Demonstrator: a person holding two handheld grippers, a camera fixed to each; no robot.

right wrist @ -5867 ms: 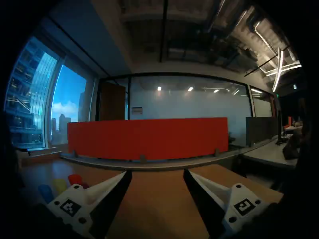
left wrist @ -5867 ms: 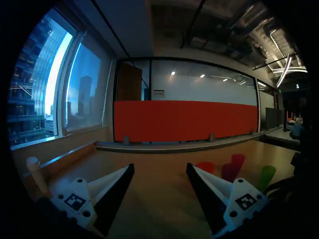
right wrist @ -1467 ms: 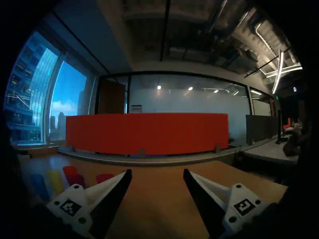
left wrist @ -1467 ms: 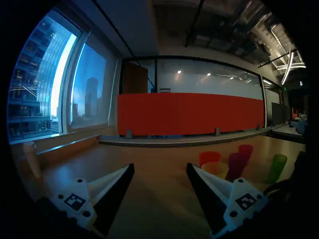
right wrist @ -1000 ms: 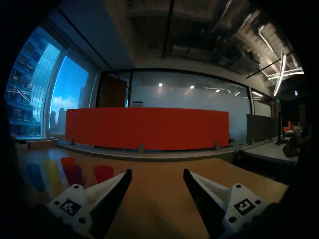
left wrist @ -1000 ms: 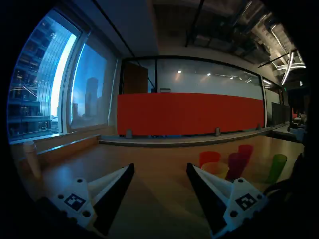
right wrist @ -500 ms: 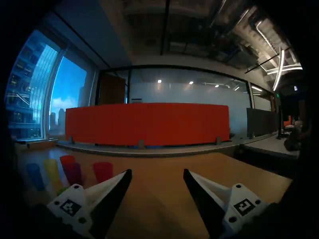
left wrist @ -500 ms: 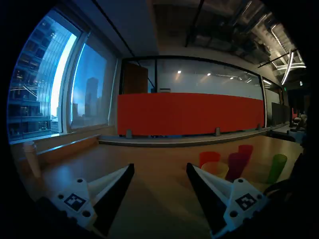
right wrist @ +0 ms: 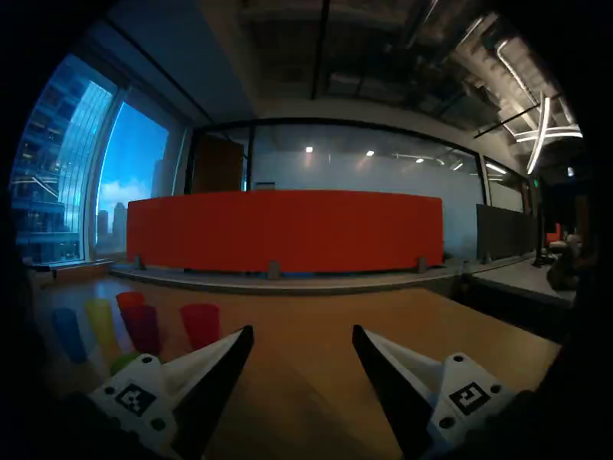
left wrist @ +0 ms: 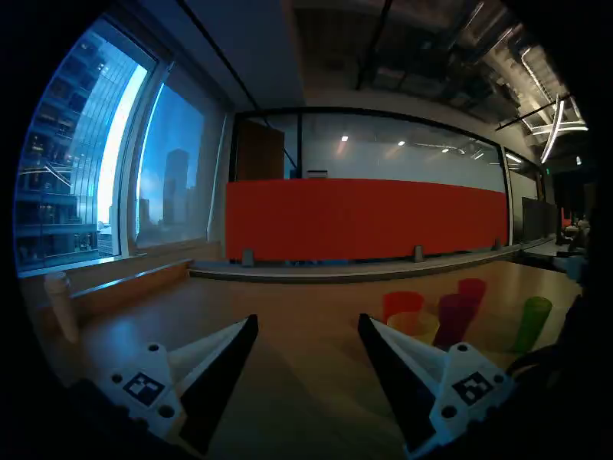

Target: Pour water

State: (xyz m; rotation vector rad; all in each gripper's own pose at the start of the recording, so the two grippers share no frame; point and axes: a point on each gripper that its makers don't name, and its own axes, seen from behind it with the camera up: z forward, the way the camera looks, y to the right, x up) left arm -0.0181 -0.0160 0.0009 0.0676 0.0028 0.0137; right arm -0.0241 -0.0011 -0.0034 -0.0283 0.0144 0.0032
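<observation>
Several tapered translucent cups point(right wrist: 201, 325) (wooden table point(right wrist: 306, 383))

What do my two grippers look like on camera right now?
Both match: the left gripper and right gripper each have two wedge-shaped fingers, white outside, black on the inner faces, tapering to points. Each finger carries a square black-and-white marker and small dark screw holes.

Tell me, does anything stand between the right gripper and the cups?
Nothing visible does. The cups stand on the table just beyond the open right gripper, off to its left, with bare wood between.
</observation>
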